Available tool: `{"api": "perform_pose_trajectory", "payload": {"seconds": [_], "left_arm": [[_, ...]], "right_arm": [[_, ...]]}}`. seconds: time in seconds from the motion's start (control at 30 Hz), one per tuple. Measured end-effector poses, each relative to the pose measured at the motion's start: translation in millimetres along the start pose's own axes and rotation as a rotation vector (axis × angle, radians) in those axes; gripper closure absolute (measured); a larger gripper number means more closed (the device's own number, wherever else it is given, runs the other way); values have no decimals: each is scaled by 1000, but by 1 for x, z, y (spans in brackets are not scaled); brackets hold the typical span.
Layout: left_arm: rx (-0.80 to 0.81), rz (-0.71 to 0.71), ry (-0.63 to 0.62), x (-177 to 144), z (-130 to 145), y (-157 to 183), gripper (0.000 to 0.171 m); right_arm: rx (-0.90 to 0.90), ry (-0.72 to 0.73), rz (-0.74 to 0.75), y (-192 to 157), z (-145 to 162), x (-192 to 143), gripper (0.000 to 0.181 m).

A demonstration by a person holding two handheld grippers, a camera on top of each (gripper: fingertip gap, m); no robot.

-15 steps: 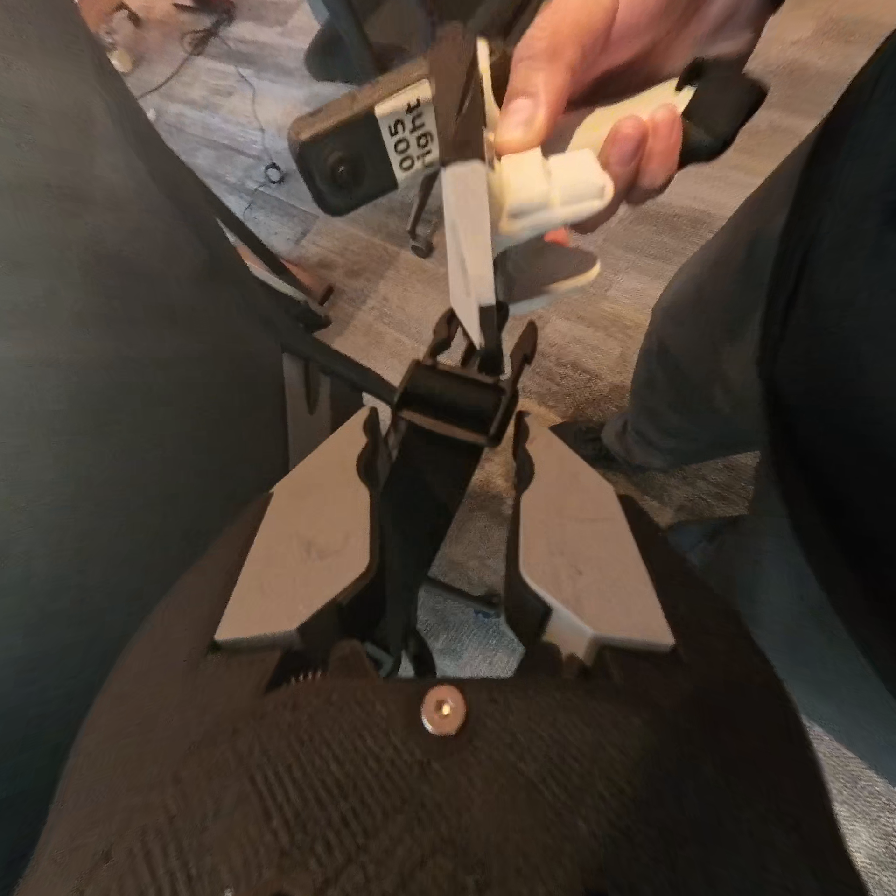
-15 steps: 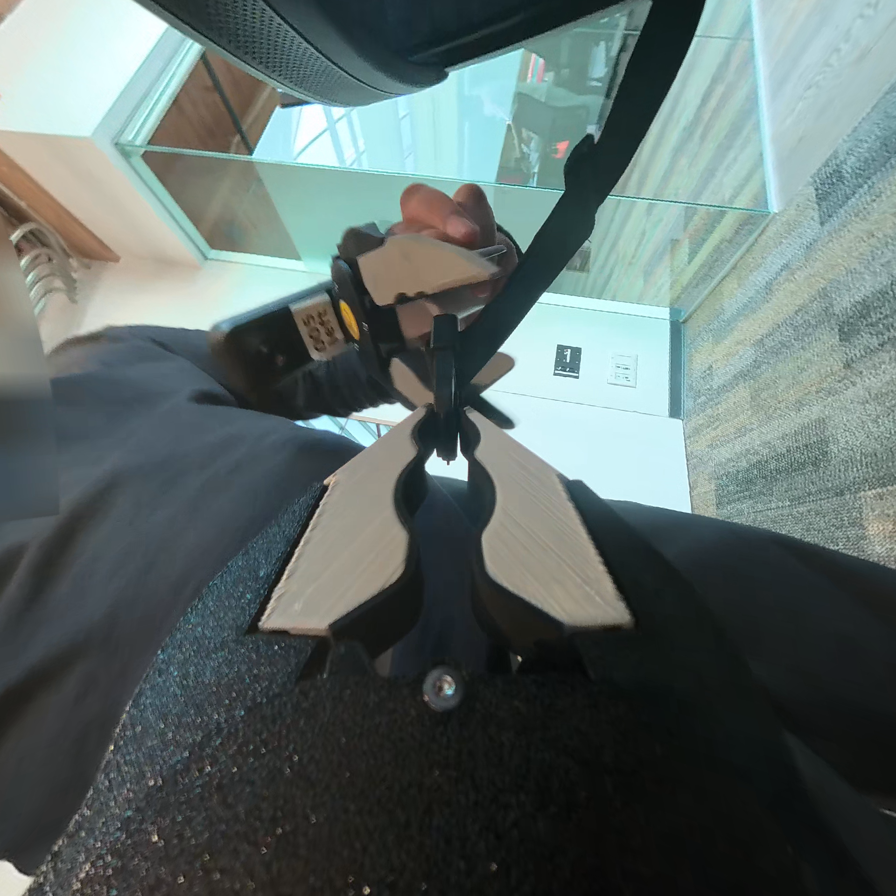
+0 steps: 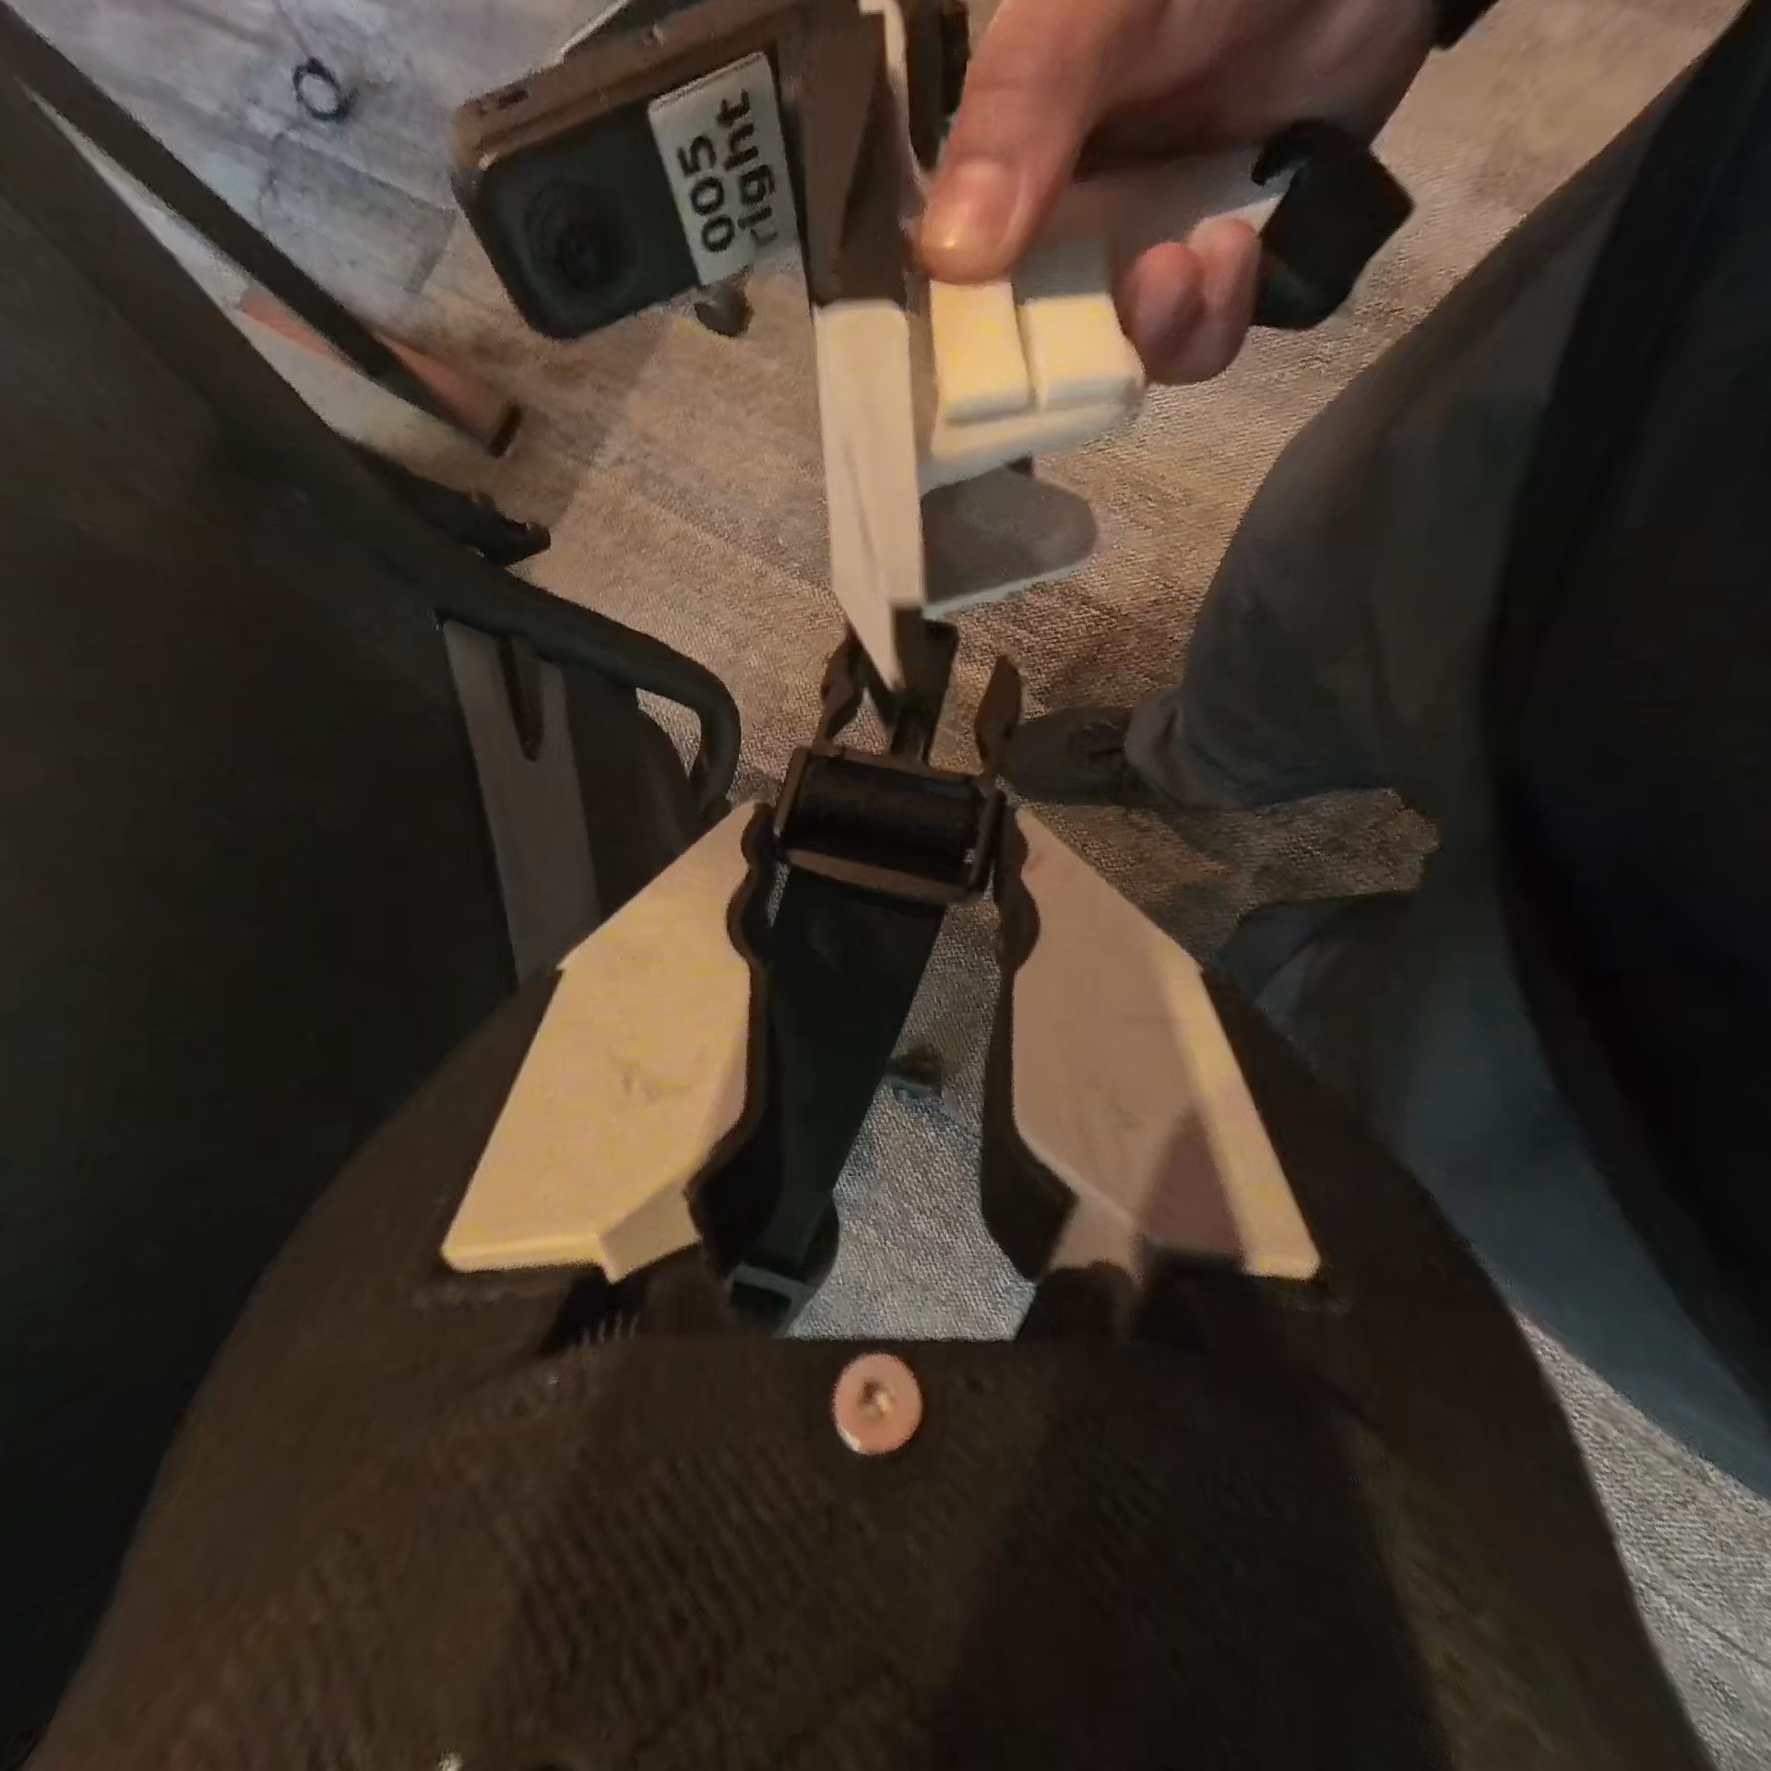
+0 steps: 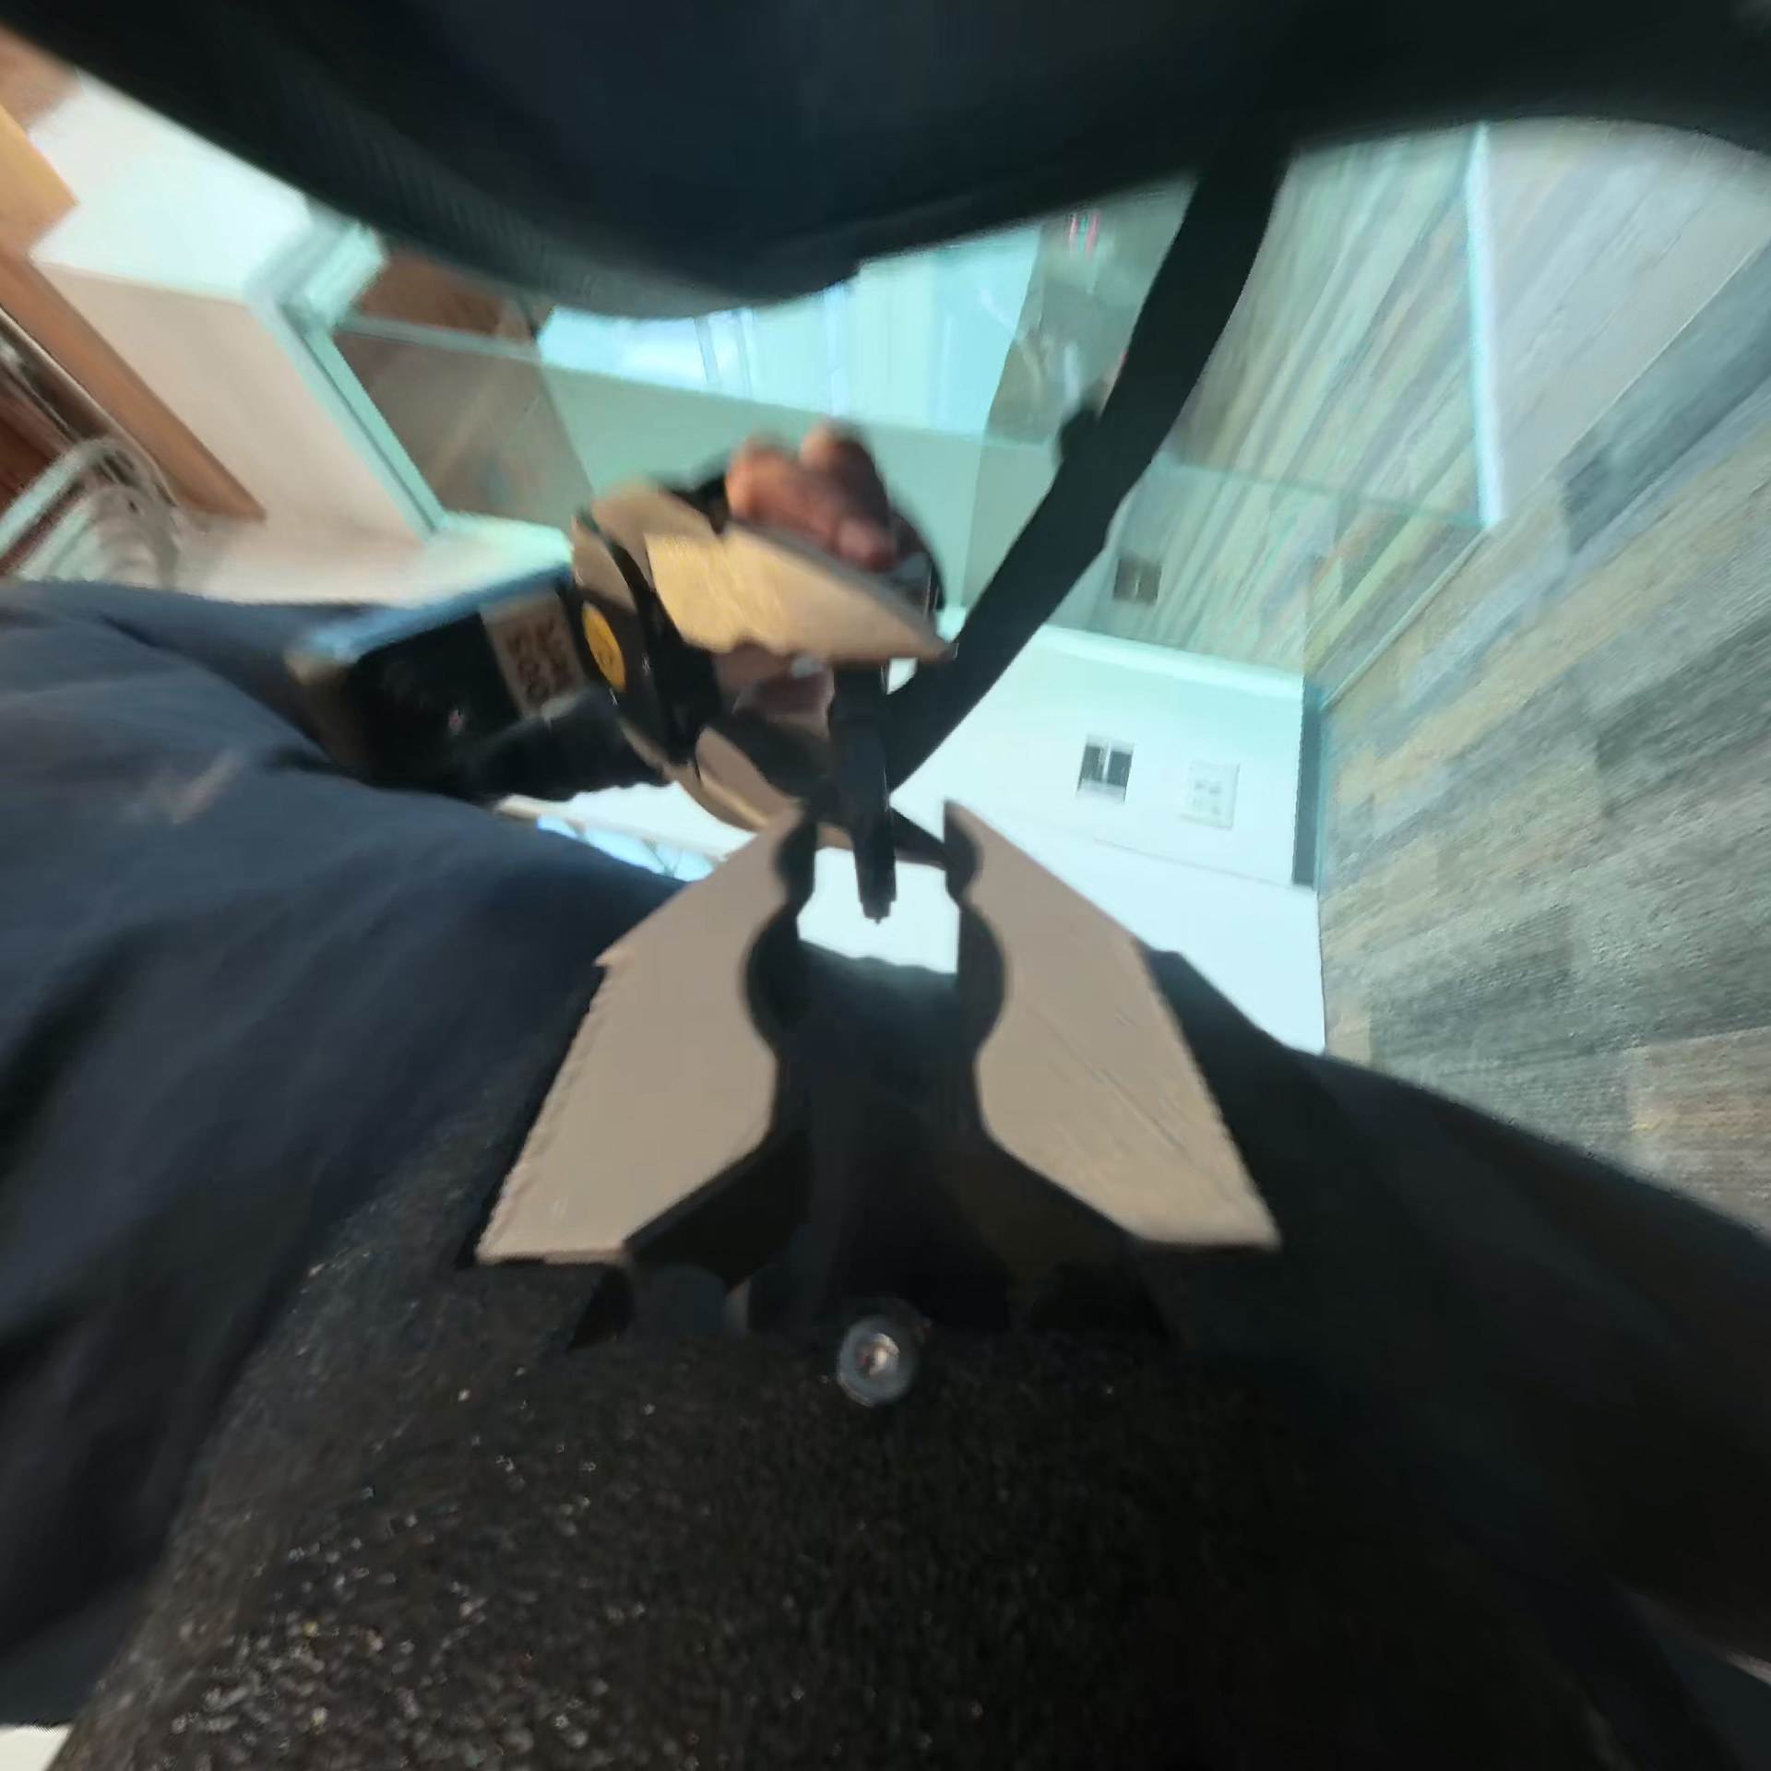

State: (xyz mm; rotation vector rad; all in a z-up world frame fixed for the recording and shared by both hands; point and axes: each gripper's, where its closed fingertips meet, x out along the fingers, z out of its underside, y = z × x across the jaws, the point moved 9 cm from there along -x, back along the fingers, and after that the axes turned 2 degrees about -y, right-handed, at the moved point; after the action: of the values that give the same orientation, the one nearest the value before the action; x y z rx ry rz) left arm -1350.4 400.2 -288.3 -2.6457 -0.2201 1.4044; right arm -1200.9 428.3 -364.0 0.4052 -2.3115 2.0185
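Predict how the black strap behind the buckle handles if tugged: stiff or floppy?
Black strap likely floppy: flat webbing, curving slack in the right wrist view. Its buckle looks like rigid moulded plastic, probably light. The thin side prongs may flex if squeezed; the left gripper clamps the buckle body instead.

Both wrist cameras sit close, facing each other: left looks down at floor, right looks up; both share the buckle point(image 3: 886, 843).
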Motion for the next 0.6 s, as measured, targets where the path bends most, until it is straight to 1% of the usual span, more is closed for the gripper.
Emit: {"api": "perform_pose_trajectory", "payload": {"seconds": [0.03,0.1,0.2,0.27,0.3,0.4,0.5,0.6], "left_arm": [[-13,0,-13,2,0,0,128],[-30,2,-41,7,-1,1,128],[-44,-8,-74,12,0,2,128],[-47,-13,-94,16,0,3,128],[-49,-8,-105,17,0,3,128],[-58,23,-144,23,2,6,128],[-65,45,-185,28,2,6,128],[-74,59,-223,34,2,5,128]], "right_arm": [[-26,29,7,2,-5,-13,152],[-71,105,112,11,-17,-48,140],[-149,178,361,30,-47,-115,120],[-253,161,537,38,-75,-157,120],[-309,132,603,41,-91,-174,121],[-444,-2,676,49,-138,-203,122],[-553,-178,707,61,-178,-210,122],[-646,-347,715,76,-204,-205,121]]}}
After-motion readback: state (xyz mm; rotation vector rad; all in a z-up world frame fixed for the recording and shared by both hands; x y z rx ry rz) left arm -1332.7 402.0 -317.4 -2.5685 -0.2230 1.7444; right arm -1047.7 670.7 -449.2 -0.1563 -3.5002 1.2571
